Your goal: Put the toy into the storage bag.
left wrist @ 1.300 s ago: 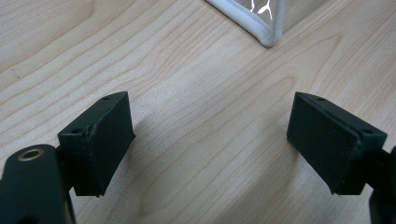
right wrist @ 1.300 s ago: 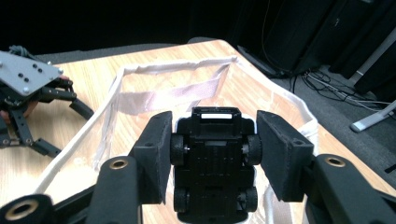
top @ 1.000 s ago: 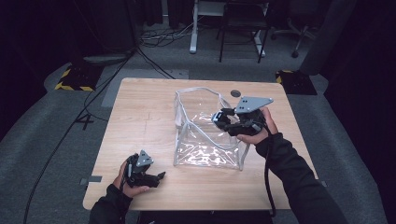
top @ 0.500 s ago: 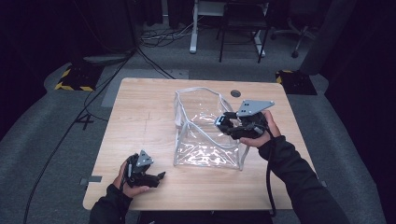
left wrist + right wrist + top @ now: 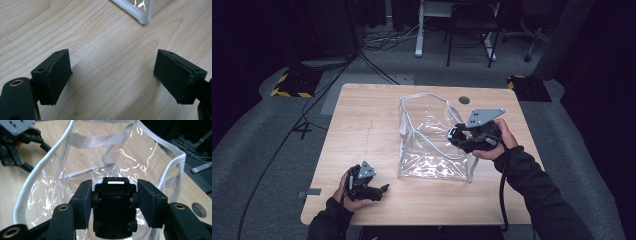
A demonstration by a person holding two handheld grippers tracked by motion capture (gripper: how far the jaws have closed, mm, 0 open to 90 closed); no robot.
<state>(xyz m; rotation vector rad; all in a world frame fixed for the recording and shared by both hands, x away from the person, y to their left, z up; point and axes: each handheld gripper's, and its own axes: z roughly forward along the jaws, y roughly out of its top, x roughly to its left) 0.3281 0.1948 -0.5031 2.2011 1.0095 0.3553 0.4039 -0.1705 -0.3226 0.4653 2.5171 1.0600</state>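
black chair (image 5: 472,25), floor cables (image 5: 387,37).

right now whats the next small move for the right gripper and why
Probably lower the right gripper a little further into the clear bag and then open. Its jaws are shut on a toy car, underside showing, held over the bag's open mouth, so a short drop should land it inside. The left gripper rests open on the table.

A light wooden table (image 5: 362,120) stands on grey carpet (image 5: 272,135) in a dark room. Beyond it are a white desk frame (image 5: 418,30), a black chair (image 5: 469,30), loose cables (image 5: 387,37) and two black-and-yellow hazard-striped blocks (image 5: 292,82).
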